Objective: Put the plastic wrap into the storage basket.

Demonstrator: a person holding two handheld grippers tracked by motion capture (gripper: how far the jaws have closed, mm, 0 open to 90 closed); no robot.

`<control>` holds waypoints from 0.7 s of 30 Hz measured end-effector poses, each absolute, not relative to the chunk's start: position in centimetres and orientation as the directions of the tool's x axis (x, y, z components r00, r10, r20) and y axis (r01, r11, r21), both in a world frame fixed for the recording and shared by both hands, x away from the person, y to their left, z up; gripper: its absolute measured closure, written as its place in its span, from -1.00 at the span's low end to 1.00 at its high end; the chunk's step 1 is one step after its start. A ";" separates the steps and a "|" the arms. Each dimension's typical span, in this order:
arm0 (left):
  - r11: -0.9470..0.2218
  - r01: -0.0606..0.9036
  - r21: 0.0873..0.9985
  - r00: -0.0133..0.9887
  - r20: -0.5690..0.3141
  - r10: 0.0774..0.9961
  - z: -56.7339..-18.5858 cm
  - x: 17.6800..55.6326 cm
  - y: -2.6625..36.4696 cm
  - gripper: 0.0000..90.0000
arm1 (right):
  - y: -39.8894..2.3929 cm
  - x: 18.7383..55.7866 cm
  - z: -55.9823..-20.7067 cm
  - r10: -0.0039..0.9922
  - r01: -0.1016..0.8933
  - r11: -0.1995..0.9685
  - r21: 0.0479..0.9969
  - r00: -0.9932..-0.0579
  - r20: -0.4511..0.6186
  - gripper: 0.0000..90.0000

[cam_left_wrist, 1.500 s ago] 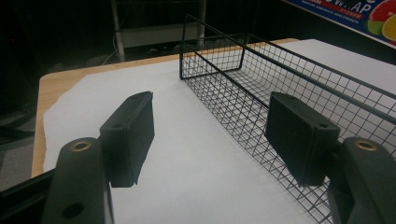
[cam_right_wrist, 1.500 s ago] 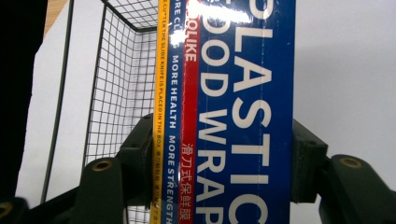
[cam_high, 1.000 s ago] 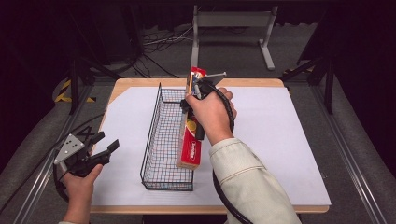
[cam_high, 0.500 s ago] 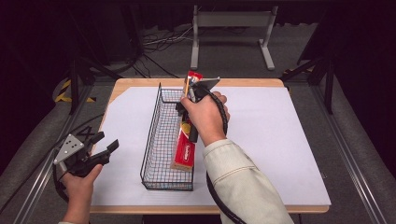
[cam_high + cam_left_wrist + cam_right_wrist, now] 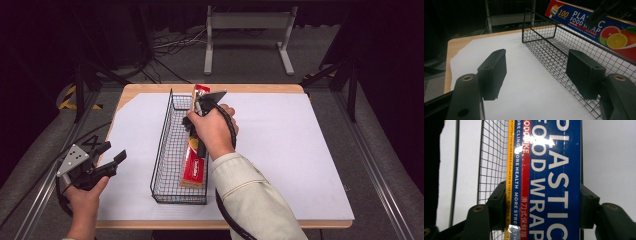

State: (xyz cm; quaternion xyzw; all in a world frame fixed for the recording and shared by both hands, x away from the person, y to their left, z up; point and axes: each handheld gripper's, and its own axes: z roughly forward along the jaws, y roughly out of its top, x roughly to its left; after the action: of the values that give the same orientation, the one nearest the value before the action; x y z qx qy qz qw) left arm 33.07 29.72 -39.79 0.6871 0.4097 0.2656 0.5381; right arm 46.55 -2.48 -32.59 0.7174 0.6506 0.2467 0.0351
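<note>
Wrap box over basket, dark room w/ cables.

Wooden table (image 5: 260,88) under white sheet (image 5: 280,150); grey floor, metal stand (image 5: 248,22) and cables (image 5: 165,45) behind. Right gripper (image 5: 197,117) clamped on plastic wrap box (image 5: 195,160), which lies along the wire basket (image 5: 165,150)'s right side, far end higher. Left gripper (image 5: 107,155) at table's left edge, jaws apart, nothing betw. them.

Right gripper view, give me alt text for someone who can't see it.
The right gripper clamps a long plastic food wrap box, one black jaw against each side. Behind it are a black wire basket and white table covering.
</note>
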 end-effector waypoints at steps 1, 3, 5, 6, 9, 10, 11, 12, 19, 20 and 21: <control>-0.087 0.277 0.957 0.523 -0.075 0.849 -39.8 33.1 29.7 -0.27 | -2.4 46.6 -32.7 0.952 0.918 -0.149 0.367 0.033 0.303 -0.10; -0.086 0.277 0.957 0.523 -0.076 0.849 -39.8 33.1 29.7 -0.26 | -2.4 46.6 -32.8 0.953 0.919 -0.149 0.365 0.035 0.300 -0.10; -0.086 0.276 0.957 0.524 -0.075 0.849 -39.8 33.1 29.7 -0.26 | -2.2 46.6 -33.2 0.956 0.921 -0.148 0.359 0.040 0.291 -0.10; -0.086 0.277 0.957 0.523 -0.075 0.849 -39.8 33.1 29.7 -0.26 | -2.1 46.6 -33.4 0.956 0.922 -0.147 0.358 0.040 0.290 -0.10; -0.086 0.278 0.957 0.522 -0.075 0.850 -39.8 33.1 29.7 -0.26 | -1.8 46.6 -33.7 0.958 0.928 -0.134 0.347 0.031 0.285 -0.10; -0.087 0.278 0.957 0.522 -0.075 0.850 -39.8 33.1 29.7 -0.26 | -1.7 46.6 -33.9 0.958 0.931 -0.129 0.342 0.027 0.286 -0.10; -0.087 0.278 0.957 0.522 -0.074 0.850 -39.8 33.1 29.7 -0.26 | -1.6 46.6 -34.0 0.958 0.931 -0.130 0.342 0.029 0.286 -0.10; -0.086 0.278 0.957 0.522 -0.075 0.849 -39.8 33.1 29.7 -0.26 | -1.4 46.6 -34.2 0.959 0.933 -0.124 0.337 0.026 0.281 -0.10; -0.082 0.278 0.957 0.519 -0.078 0.851 -39.8 33.0 29.8 -0.27 | -0.7 46.6 -35.2 0.966 0.942 -0.109 0.316 0.025 0.257 -0.11; -0.082 0.279 0.957 0.519 -0.078 0.851 -39.8 33.0 29.8 -0.27 | -0.6 46.6 -35.3 0.967 0.943 -0.107 0.315 0.025 0.253 -0.11; -0.083 0.279 0.957 0.518 -0.077 0.852 -39.8 33.0 29.9 -0.27 | -0.5 46.7 -35.4 0.969 0.944 -0.103 0.314 0.024 0.246 -0.11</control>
State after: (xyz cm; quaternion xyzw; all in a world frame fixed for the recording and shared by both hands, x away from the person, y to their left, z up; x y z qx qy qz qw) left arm 33.02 29.86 -39.80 0.6860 0.4122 0.2664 0.5372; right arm 46.66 -0.55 -35.35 0.7149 0.6689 0.2013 0.0309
